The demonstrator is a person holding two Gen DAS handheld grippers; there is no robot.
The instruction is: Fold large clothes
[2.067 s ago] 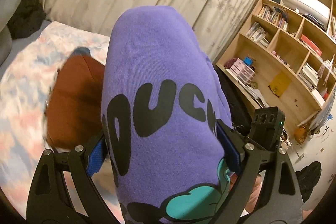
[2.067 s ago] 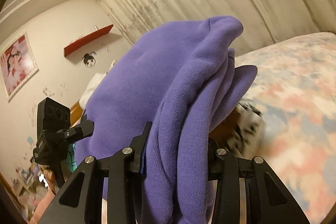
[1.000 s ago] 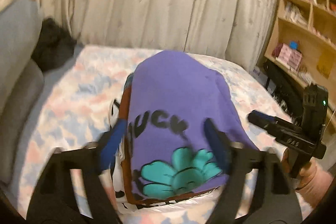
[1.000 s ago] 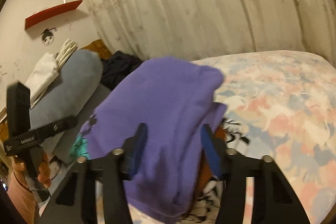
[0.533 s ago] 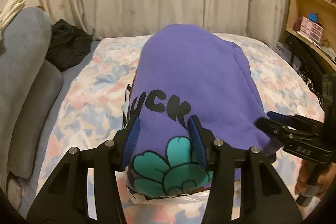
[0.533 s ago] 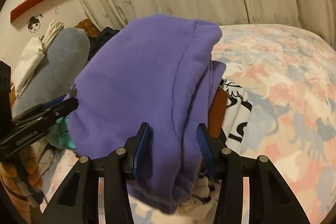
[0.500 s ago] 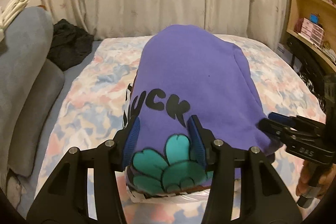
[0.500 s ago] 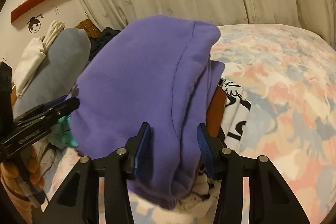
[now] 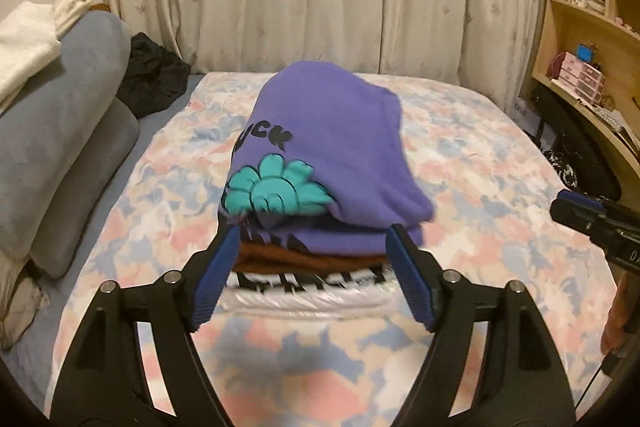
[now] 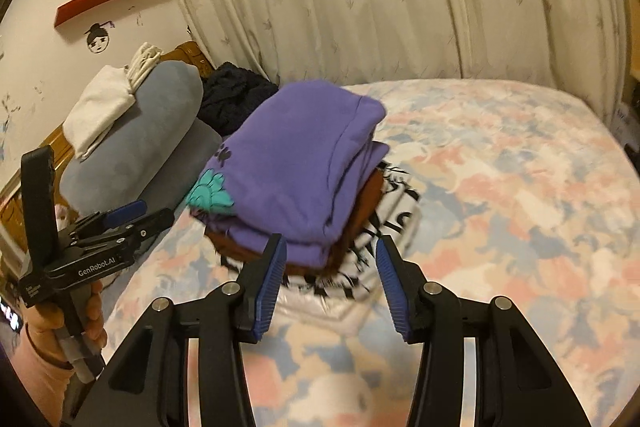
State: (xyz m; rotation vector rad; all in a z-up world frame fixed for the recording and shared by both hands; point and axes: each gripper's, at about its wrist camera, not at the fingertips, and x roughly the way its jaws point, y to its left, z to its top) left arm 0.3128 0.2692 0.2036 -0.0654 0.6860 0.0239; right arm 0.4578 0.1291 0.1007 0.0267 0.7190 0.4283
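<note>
Left wrist view: left gripper [image 9: 310, 279], jaws just opened wide, holds nothing. Right gripper [image 10: 330, 281], jaws just widening, is likewise empty. Folded purple sweatshirt [image 9: 332, 147], soft fleece, tops a brown-and-white garment stack [image 9: 308, 267] on the floral bed [image 9: 480, 167].

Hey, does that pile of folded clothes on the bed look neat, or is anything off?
Slightly off. The purple sweatshirt on top bulges and overhangs the brown garment, and the white printed one at the bottom sticks out to the right, so the edges don't line up.
</note>
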